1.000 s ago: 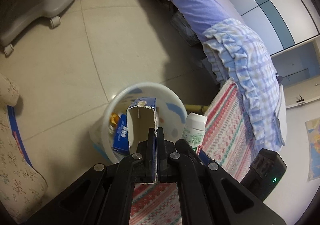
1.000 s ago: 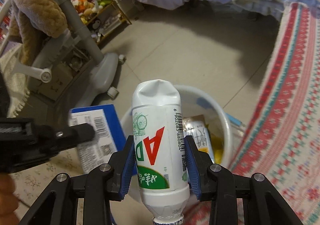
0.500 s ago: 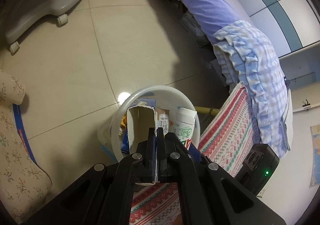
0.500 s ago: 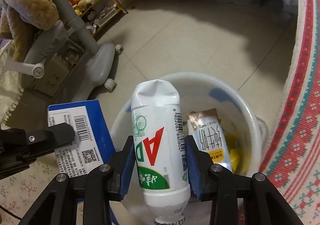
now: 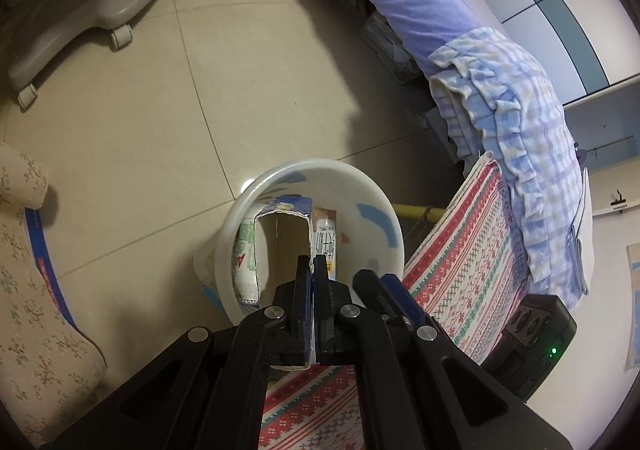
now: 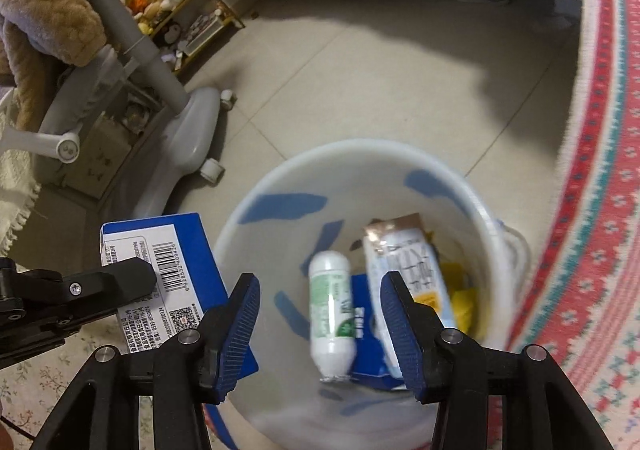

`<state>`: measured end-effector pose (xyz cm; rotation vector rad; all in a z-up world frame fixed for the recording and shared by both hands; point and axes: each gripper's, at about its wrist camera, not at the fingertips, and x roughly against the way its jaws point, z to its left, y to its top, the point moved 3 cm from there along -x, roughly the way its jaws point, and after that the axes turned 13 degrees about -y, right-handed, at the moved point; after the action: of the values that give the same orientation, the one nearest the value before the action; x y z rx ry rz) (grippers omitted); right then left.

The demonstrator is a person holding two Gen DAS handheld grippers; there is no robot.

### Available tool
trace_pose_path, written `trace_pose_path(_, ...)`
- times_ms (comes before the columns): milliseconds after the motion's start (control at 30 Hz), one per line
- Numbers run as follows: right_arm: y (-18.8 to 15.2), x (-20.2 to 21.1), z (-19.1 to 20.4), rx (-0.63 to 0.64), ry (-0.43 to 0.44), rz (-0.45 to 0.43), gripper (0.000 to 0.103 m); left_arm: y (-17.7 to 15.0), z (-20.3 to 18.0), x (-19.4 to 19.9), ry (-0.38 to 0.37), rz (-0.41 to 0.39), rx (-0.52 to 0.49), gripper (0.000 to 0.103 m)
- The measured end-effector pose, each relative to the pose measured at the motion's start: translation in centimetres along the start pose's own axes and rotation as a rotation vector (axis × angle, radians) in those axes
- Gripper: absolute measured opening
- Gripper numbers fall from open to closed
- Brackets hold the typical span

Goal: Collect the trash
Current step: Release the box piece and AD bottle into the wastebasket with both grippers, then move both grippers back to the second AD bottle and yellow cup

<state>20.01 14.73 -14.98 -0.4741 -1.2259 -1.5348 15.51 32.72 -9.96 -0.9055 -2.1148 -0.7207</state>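
White plastic bottle (image 6: 331,314) drops into the bin (image 6: 486,217) at frame centre; my right hand-held gripper (image 6: 320,326) is opening, empty, while my left hand-held gripper (image 5: 312,270) pinches the blue carton (image 5: 282,246) over the rim, ready to drop.

The floor (image 5: 248,89) is of beige tiles. At 1 o'clock stands a bed (image 5: 420,1) with purple sheet and a checked blanket (image 5: 520,117). A striped rug (image 6: 600,177) lies at 3 o'clock, a grey chair base (image 5: 92,5) at 11 o'clock.

Tiled floor (image 6: 360,89), white bin (image 6: 472,201), woven rug (image 6: 600,209)
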Motion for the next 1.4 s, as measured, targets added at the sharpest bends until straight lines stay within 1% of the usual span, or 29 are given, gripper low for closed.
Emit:
trace_pose_path(67,0.1,0.4,-0.4,-0.012,-0.001,-0.009,0.055,0.1,0.0,-0.4,-0.031,0.03,0.013,0.004)
trace_pose_path(133,0.1,0.7,-1.0,-0.022,-0.003,-0.018,0.055,0.1,-0.2,-0.6,-0.042,0.048,0.02,0.019)
trace_pose_path(167,0.1,0.8,-1.2,-0.026,-0.004,-0.022,0.055,0.0,-0.3,-0.5,-0.039,0.042,0.022,0.039)
trace_pose_path(200,0.1,0.9,-1.2,-0.031,-0.003,-0.025,0.055,0.0,-0.3,-0.3,-0.032,0.029,0.027,0.054)
trace_pose_path(233,0.0,1.0,-1.3,-0.036,-0.002,-0.025,0.055,0.0,-0.2,0.0,-0.027,0.014,0.036,0.056)
trace_pose_path(333,-0.3,1.2,-1.6,-0.035,-0.003,-0.025,0.055,0.1,0.1,0.2,-0.031,0.004,0.06,0.056)
trace_pose_path(433,-0.5,1.6,-1.9,-0.035,-0.006,-0.027,0.055,0.0,0.4,0.2,-0.018,0.002,0.081,0.056)
trace_pose_path(633,-0.8,2.9,-2.8,-0.039,-0.016,-0.042,0.055,-0.6,0.1,0.6,-0.008,0.008,0.081,0.056)
trace_pose_path(767,-1.0,4.7,-3.4,-0.03,-0.025,-0.062,0.055,-1.5,-1.1,1.4,-0.003,-0.005,0.053,0.056)
trace_pose_path(867,-1.2,6.9,-4.0,-0.016,-0.036,-0.083,0.055,-2.7,-3.2,1.8,0.005,-0.009,0.0,0.056)
trace_pose_path(1033,-2.0,11.1,-6.1,0.0,-0.077,-0.115,0.055,-6.6,-7.7,1.2,0.003,0.018,-0.094,0.056)
trace_pose_path(1167,-3.6,15.3,-9.9,0.018,-0.159,-0.125,0.058,-10.8,-11.4,0.1,0.01,0.056,-0.171,0.056)
trace_pose_path(1200,-4.1,16.9,-11.4,0.013,-0.19,-0.131,0.058,-11.7,-12.0,0.0,0.008,0.063,-0.181,0.056)
trace_pose_path(1267,-4.8,19.2,-13.9,-0.008,-0.22,-0.14,0.059,-14.3,-13.8,0.1,-0.007,0.085,-0.216,0.056)
trace_pose_path(1300,-5.1,20.6,-15.4,-0.024,-0.235,-0.148,0.059,-16.1,-15.3,0.3,-0.028,0.104,-0.254,0.056)
trace_pose_path(1333,-5.5,22.0,-16.8,-0.04,-0.248,-0.164,0.059,-17.3,-16.2,0.5,-0.047,0.118,-0.279,0.056)
trace_pose_path(1367,-5.9,23.2,-18.0,-0.055,-0.256,-0.18,0.06,-18.4,-17.0,0.9,-0.067,0.13,-0.302,0.056)
trace_pose_path(1400,-6.5,24.8,-19.7,-0.085,-0.266,-0.207,0.063,-20.1,-18.3,1.3,-0.092,0.147,-0.331,0.056)
